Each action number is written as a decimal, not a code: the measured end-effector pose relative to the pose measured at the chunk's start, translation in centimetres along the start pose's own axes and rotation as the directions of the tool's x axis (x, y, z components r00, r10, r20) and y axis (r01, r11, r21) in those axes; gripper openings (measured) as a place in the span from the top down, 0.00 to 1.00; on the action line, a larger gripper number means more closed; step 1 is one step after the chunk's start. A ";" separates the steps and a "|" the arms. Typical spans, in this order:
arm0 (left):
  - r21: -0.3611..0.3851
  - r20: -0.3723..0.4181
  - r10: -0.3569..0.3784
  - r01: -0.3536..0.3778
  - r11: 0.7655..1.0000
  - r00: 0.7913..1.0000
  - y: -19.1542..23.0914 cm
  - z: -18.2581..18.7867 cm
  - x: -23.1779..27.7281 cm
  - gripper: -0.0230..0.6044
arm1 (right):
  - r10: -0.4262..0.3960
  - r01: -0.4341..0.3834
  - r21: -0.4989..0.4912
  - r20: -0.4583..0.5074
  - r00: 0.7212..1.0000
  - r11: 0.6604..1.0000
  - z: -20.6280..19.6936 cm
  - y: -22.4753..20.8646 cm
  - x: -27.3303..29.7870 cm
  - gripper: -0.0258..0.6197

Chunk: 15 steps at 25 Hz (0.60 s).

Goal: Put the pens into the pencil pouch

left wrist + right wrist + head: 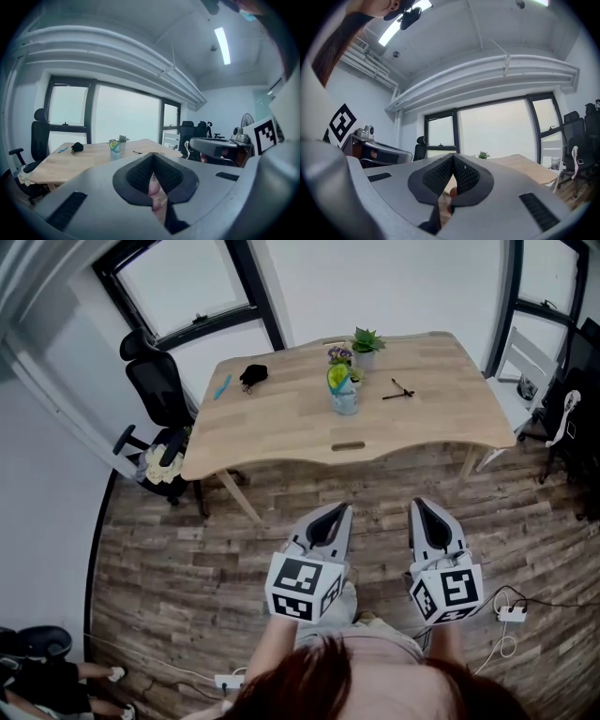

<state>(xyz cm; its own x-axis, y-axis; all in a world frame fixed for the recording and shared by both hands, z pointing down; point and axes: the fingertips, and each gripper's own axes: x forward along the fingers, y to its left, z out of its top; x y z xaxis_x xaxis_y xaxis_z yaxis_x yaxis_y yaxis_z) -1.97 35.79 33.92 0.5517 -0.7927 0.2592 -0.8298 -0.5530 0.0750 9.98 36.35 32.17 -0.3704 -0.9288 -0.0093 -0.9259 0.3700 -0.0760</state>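
Holds the left tongs (343, 510) pressed together on nothing and the right tongs (419, 504) likewise shut tight and empty, both aimed at the bench (281, 442) from well short of its near edge, over the wooden floor (234, 549). Takes the glass (344, 395) at mid-bench as marker: well to its left, a small dark bundle, probably the pencil pouch (253, 376), with a blue pen (222, 387) just beyond, near the bench's left edge; to the glass's right, thin black pens (400, 390) lying crossed; close behind the glass, a potted plant (366, 341). No start made on the filling, by the look of it. Spread the tongs before reaching, or risk shoving a pen along the wood instead of pinching it. Beware slim pens lying flat: easy to skid or roll out of a pinch. Mind the glass when carrying from its right to its left, for fear of tipping it. Watch the blue pen, apt to be knocked to the floor. Cannot tell whether the pouch's mouth gapes; if slack, likely to slide away under a pushed pen.
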 end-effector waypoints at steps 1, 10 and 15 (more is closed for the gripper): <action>0.000 0.002 -0.001 0.001 1.000 1.000 0.5 0.2 0.6 0.96 | -0.002 0.002 -0.002 0.001 1.000 1.000 0.0 -0.2 0.7 0.96; -0.006 0.007 -0.027 0.027 1.000 1.000 4.9 1.4 5.8 0.96 | -0.037 0.036 -0.039 -0.026 0.999 0.999 -0.3 -2.0 7.0 0.96; -0.018 0.003 -0.035 0.035 0.999 0.999 7.7 2.1 8.6 0.96 | -0.044 0.042 -0.051 -0.036 0.998 0.998 -0.9 -2.6 10.6 0.96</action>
<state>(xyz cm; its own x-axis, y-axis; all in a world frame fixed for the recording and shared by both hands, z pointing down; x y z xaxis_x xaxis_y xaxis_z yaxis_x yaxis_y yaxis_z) -3.47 24.14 34.71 0.5803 -0.7738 0.2539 -0.8116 -0.5755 0.1009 8.35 25.55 33.13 -0.3317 -0.9429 0.0302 -0.9433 0.3311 -0.0254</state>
